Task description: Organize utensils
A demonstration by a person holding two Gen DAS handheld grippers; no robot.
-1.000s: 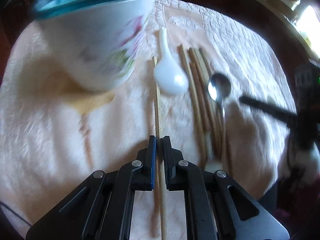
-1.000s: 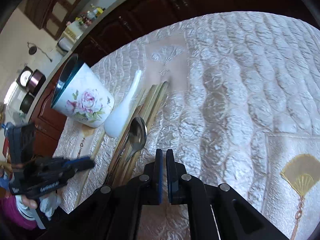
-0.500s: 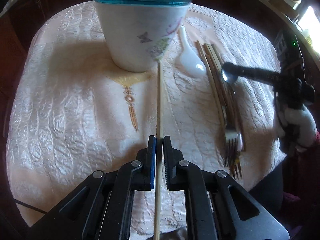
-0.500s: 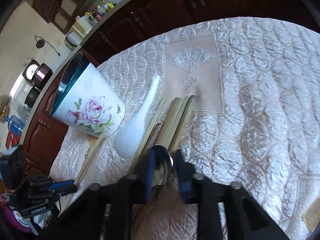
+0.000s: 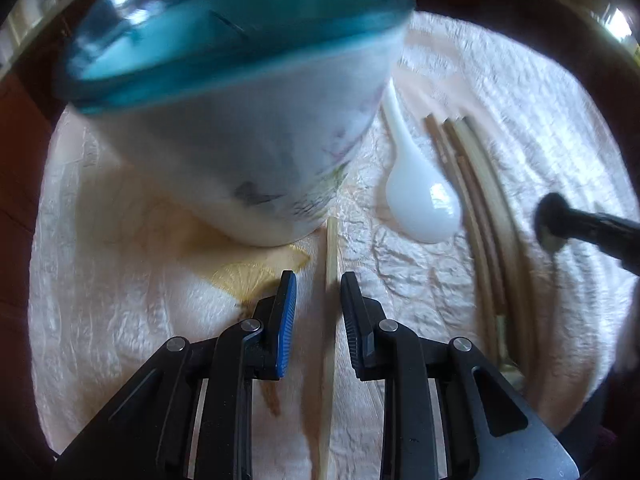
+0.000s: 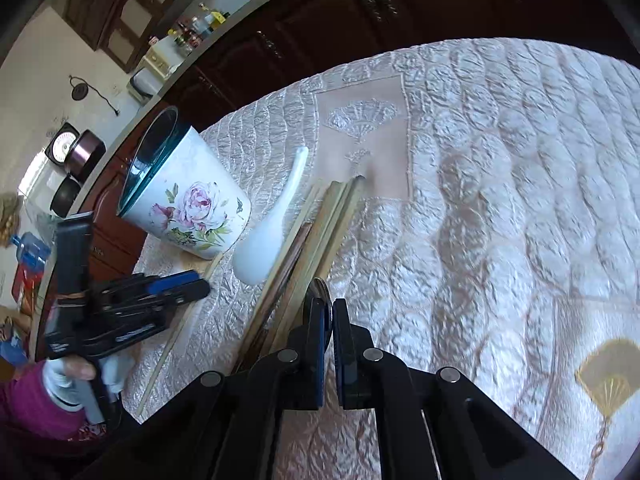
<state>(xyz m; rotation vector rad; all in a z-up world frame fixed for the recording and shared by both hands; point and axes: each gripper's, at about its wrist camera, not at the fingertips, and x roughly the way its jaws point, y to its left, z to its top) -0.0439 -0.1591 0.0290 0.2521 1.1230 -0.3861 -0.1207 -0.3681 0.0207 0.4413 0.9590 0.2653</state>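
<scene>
A white flowered cup with a teal rim (image 5: 248, 152) (image 6: 188, 208) stands on the quilted cloth. One pale chopstick (image 5: 330, 264) (image 6: 176, 328) lies in front of it. It runs between the jaws of my left gripper (image 5: 318, 288) (image 6: 196, 284), which are opening, and the pads stand clear of it. A white ceramic spoon (image 5: 420, 196) (image 6: 268, 240) and a bundle of chopsticks (image 5: 480, 208) (image 6: 320, 232) lie to the right. My right gripper (image 6: 331, 308) (image 5: 550, 220) is shut on the bowl of a metal spoon (image 6: 320, 290) over that bundle.
The quilted tablecloth (image 6: 500, 200) stretches wide to the right. Dark wooden cabinets (image 6: 320, 20) stand behind the table. A gloved hand with a magenta sleeve (image 6: 60, 384) holds the left gripper at the table's left edge.
My left gripper moved closer to the cup and its jaws parted off the chopstick. The right jaws, open around the metal spoon's bowl half a second ago, have shut on it.
</scene>
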